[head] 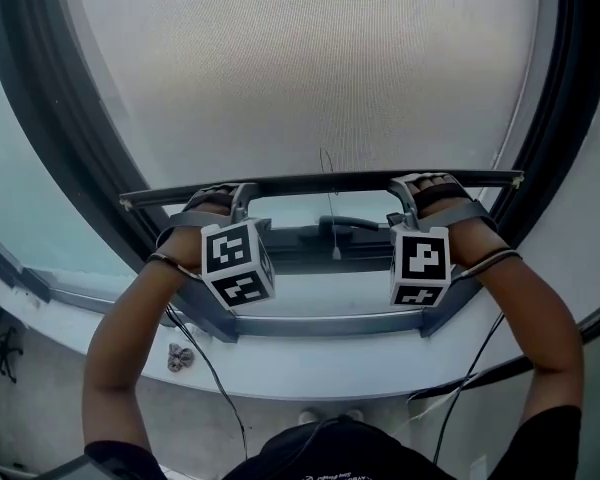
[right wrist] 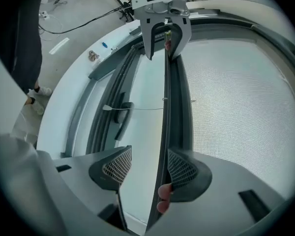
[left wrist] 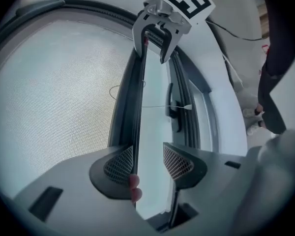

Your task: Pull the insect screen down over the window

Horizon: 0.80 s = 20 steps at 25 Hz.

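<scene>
Window point(head: 40, 118) in a dark frame filling most of the head view, white sill point(head: 310, 363) along its foot. Insect screen point(head: 310, 58) of pale fine mesh drawn low over nearly all the glass; only a narrow strip of bare pane between its bottom bar point(head: 320, 181) and the lower frame. Bottom bar dark, thin, roughly level, spanning the opening side to side. Left gripper point(head: 220, 203) set on the bar near its left end, right gripper point(head: 425, 193) near its right end, the two well apart, a forearm below each. Left gripper view: jaws moderately wide, not clamped, bar point(left wrist: 137, 112) passing between them and lying against the mesh-side pad, clear gap to the other pad. Right gripper view: same arrangement mirrored, jaws parted, bar point(right wrist: 163, 117) running between them close against the mesh-side pad, far pad apart from it. Marker cube point(head: 238, 263) on the left gripper, tilted; matching cube point(head: 420, 266) on the right gripper. Window handle point(head: 345, 225), dark, lying along the lower frame within the uncovered strip, about midway between the grippers. Cables point(head: 215, 378), thin and dark, trailing down past both forearms. Pull cord point(head: 330, 198) hanging from the middle of the bar, small white tab at its end just beside the handle. Fingertips point(left wrist: 133, 183) showing behind the bar at the left gripper's mesh-side pad; fingertips point(right wrist: 164, 195) likewise at the right gripper's
</scene>
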Each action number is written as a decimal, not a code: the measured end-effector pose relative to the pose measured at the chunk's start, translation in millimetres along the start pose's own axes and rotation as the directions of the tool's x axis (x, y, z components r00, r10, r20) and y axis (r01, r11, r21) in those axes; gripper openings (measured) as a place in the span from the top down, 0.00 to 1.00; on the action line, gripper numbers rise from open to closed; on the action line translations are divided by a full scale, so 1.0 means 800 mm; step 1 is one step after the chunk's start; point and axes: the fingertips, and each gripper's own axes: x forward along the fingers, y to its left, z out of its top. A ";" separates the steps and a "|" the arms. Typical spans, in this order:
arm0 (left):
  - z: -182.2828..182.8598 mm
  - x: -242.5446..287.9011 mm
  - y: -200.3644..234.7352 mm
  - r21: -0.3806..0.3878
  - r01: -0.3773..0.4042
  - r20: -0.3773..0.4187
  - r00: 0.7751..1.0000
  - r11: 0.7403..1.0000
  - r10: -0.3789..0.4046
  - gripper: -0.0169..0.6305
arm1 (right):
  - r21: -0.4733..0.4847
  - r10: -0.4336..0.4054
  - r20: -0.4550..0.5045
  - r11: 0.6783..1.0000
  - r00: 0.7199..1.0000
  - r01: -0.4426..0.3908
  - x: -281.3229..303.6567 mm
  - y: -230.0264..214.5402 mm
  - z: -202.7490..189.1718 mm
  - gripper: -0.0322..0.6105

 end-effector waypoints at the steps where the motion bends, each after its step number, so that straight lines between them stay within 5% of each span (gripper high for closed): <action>1: -0.001 0.005 -0.013 -0.006 0.025 0.002 1.000 1.000 -0.025 0.68 | 0.001 0.025 0.006 1.000 1.000 -0.025 0.004 0.014 0.001 0.59; 20: -0.021 0.076 -0.116 -0.030 0.106 -0.010 0.994 0.994 -0.106 0.68 | 0.068 0.143 0.021 0.987 0.990 -0.144 0.060 0.125 0.013 0.59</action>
